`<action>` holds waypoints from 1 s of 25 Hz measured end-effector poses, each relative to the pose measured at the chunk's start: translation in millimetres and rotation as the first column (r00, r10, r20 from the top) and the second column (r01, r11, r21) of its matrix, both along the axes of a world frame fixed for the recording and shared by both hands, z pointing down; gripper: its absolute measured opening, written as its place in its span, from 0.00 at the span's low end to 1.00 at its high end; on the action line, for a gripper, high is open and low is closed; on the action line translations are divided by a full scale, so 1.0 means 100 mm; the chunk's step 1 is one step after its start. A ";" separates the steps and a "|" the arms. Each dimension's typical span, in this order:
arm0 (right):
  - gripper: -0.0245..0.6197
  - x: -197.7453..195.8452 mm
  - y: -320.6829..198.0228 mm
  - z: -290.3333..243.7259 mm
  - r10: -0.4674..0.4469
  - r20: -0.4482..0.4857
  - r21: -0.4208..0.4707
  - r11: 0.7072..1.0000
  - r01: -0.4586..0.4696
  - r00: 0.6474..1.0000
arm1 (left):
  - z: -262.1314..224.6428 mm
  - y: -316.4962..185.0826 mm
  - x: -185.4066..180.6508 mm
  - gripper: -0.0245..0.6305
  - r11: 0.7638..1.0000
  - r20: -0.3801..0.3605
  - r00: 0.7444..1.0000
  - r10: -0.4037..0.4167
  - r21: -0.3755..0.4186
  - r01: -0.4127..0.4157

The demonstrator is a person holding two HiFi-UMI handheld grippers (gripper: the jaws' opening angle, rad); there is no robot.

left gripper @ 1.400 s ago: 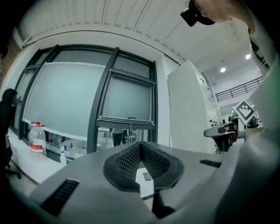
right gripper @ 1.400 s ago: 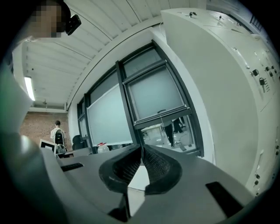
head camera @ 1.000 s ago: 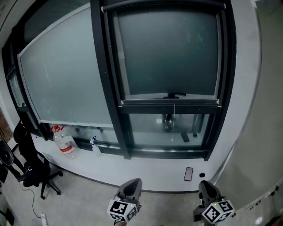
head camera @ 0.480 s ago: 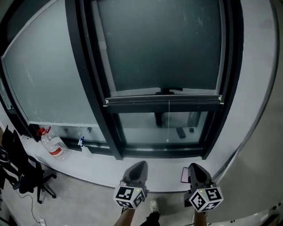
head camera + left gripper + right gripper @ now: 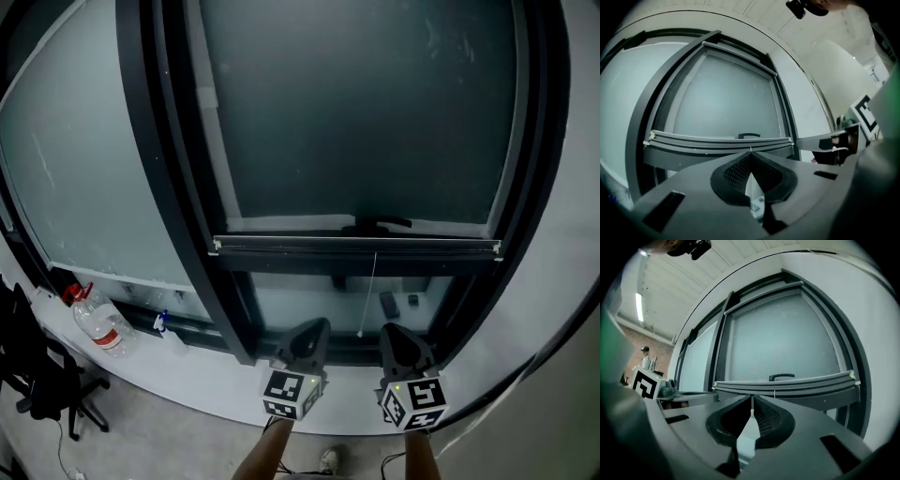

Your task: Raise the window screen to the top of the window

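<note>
Scene: We look steeply down at a tall dark window frame (image 5: 155,141) above a pale sill (image 5: 197,380).
Window screen: We see the grey window screen (image 5: 366,112) covering the upper part of the right-hand opening. It is not at the top.
Bottom rail: The screen's bottom rail (image 5: 356,246) lies level across the opening, with clear glass showing below it.
Handle: A small dark handle (image 5: 377,225) sits on the middle of the rail.
Cord: A thin white cord (image 5: 373,291) hangs straight down from the rail, between our two tools.
Left gripper: Our left gripper (image 5: 317,326) has its jaws pressed together with nothing between them. It points at the window below the rail, not touching it.
Right gripper: Our right gripper (image 5: 394,330) is likewise closed and empty. It is held just beside the left one, under the rail and apart from it.
Gripper views: In both, we see the rail and handle straight ahead, above the closed jaw tips.
Left of the window: A clear water bottle (image 5: 98,323) with a red cap and a small spray bottle (image 5: 161,322) stand on the sill. A dark chair (image 5: 33,375) is on the floor below.
</note>
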State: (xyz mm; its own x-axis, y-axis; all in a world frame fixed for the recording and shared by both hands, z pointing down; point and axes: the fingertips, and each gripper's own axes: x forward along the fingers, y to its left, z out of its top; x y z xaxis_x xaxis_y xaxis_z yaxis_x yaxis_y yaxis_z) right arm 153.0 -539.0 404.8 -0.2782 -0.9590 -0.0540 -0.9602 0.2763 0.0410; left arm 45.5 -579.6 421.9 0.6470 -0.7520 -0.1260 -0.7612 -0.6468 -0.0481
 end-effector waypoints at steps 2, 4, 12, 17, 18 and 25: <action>0.05 0.03 -0.35 0.01 -0.007 -0.113 -0.019 1.000 0.005 0.994 | -0.03 -0.30 0.08 0.04 0.999 0.082 0.996 0.019 0.042 -0.023; 0.18 0.12 -0.67 0.03 -0.015 -0.271 -0.058 0.998 0.000 0.962 | -0.06 -0.58 0.16 0.13 0.996 0.213 0.977 0.026 0.081 -0.045; 0.20 0.50 -1.54 -0.04 -0.144 -0.876 -0.168 0.986 -0.011 0.460 | 0.02 -1.49 0.30 0.21 0.958 0.859 0.500 -0.110 0.225 -0.176; 0.20 0.70 -1.80 -0.10 -0.178 -0.962 -0.188 0.982 -0.031 0.205 | -0.04 -1.84 0.28 0.11 0.964 0.935 0.303 -0.183 0.231 -0.133; 0.20 0.73 -1.83 -0.11 -0.181 -0.965 -0.192 0.980 -0.041 0.191 | -0.03 -1.86 0.26 0.11 0.969 0.945 0.279 -0.173 0.214 -0.123; 0.16 0.83 -1.85 -0.04 -0.240 -0.960 -0.249 0.968 -0.043 0.142 | 0.01 -1.89 0.23 0.11 0.975 0.966 0.218 -0.136 0.169 -0.144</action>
